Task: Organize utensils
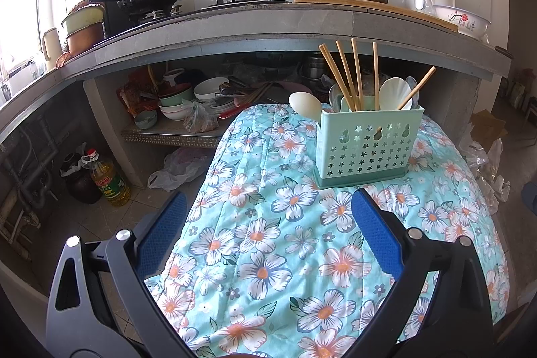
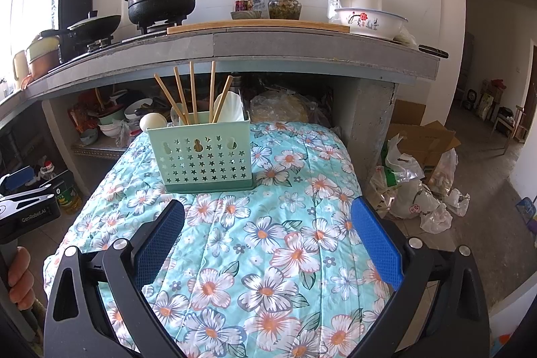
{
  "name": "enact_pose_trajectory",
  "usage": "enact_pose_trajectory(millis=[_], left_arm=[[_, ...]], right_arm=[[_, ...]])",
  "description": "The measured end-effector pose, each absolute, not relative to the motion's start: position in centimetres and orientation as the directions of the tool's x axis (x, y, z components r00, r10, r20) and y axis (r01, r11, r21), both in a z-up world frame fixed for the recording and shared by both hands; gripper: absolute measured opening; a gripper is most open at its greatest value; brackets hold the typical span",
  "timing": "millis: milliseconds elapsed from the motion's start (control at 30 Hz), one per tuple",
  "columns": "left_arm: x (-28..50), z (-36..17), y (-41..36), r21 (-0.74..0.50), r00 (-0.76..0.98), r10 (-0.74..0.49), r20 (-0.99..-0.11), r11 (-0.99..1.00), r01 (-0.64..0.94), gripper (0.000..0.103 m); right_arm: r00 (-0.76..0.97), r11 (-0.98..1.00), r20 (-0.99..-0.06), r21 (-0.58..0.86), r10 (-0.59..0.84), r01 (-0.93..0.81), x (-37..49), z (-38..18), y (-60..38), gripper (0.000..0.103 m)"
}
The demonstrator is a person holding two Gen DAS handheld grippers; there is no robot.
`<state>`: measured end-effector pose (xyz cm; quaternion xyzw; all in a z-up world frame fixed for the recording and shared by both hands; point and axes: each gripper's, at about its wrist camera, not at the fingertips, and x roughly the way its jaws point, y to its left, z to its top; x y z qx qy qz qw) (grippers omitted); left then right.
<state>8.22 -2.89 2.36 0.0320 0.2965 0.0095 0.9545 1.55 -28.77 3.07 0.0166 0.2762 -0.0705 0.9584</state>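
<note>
Both the left tongs (image 1: 268, 207) and the right tongs (image 2: 268, 217) gape wide and empty over the flowered cloth (image 1: 268, 257) on the table, while the green holder (image 1: 365, 146) with chopsticks (image 1: 355, 72) and spoons (image 1: 303, 104) stands near its far edge.

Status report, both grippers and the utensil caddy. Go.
Left gripper open, empty. Right gripper open, empty. Caddy upright on floral cloth, holding chopsticks and spoons. Nothing between grippers and caddy.
</note>
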Motion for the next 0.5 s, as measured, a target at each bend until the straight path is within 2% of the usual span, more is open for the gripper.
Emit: enact_pose_trajectory(millis=[500], left_arm=[[8.24,2.35,-2.87,0.065,0.823,0.037,-0.566,0.998,0.000,0.095]], right_arm=[[0.837,0.990,-0.534,-0.006,-0.122,0.141,1.71,3.10,-28.58,0.097]])
